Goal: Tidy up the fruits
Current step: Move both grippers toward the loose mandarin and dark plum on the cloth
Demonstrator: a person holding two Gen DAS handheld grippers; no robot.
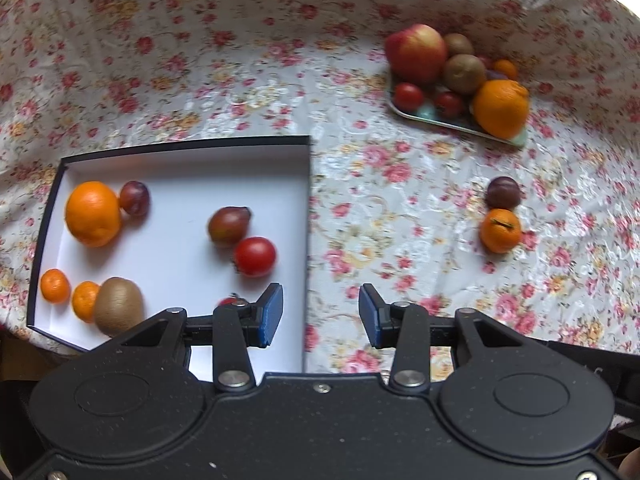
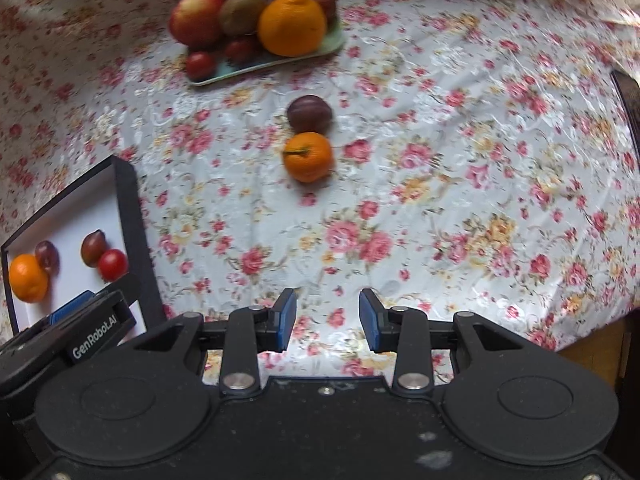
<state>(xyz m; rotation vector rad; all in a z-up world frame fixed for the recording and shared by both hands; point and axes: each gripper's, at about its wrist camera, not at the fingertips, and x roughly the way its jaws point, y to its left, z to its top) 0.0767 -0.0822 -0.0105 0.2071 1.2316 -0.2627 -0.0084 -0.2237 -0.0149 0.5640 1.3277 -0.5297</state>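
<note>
Left wrist: fingers apart, empty | right fingers apart, empty

1. The cloth covering the surface is looking like a slightly shiny, embossed fabric with printed flowers, creasing in places.
2. The box is showing a matt white paper-like lining and dark matt card walls.
3. The tray is looking like smooth pale green plastic.
4. The tomato is gleaming glossy; the kiwi is looking dull and fuzzy; the orange is showing a pebbled skin.
5. The left gripper body is appearing as matt black speckled plastic, with bright metal pins and ribbed blue pads on the fingers.
</note>
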